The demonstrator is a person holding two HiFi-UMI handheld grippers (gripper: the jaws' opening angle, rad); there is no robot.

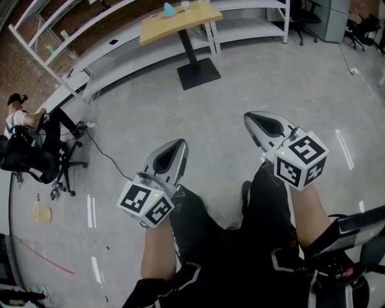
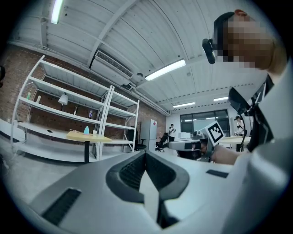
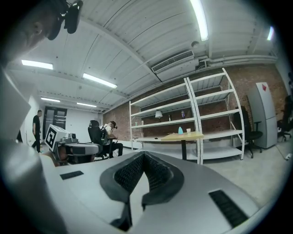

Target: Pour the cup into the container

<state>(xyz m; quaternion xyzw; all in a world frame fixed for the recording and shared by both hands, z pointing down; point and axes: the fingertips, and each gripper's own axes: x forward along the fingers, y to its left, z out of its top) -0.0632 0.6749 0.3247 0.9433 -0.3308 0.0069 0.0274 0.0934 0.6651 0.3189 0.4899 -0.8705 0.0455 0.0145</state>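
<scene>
left claw: the person is holding the left claw (image 1: 178,144) level over the grey concrete floor (image 1: 252,72). Its jaws are pressing together with nothing between them.
right claw: the right claw (image 1: 251,118) is also pointing level. Its jaws are closed tight and gripping nothing.
task things: a small white cup (image 1: 184,5) is standing on the yellow wood-topped counter with a black pedestal (image 1: 192,23). It is sitting just beside a small pale-blue domed container (image 1: 169,10), on that thing's right in the head view. I'm only taking the blue thing for the container. Both are looking upright, but they're too small to tell what they're holding.
key relation: the counter is lying well apart from both claws, ahead across open floor. It is sitting left of the jaw line in the left gripper view and right of it in the right gripper view, so it is falling between the two claws. Neither is looking clearly nearer.
stage: this is fitting either a walk-up to the counter or a stand-off after the pour. The cup's fill isn't showing, so I'm not calling it.
</scene>
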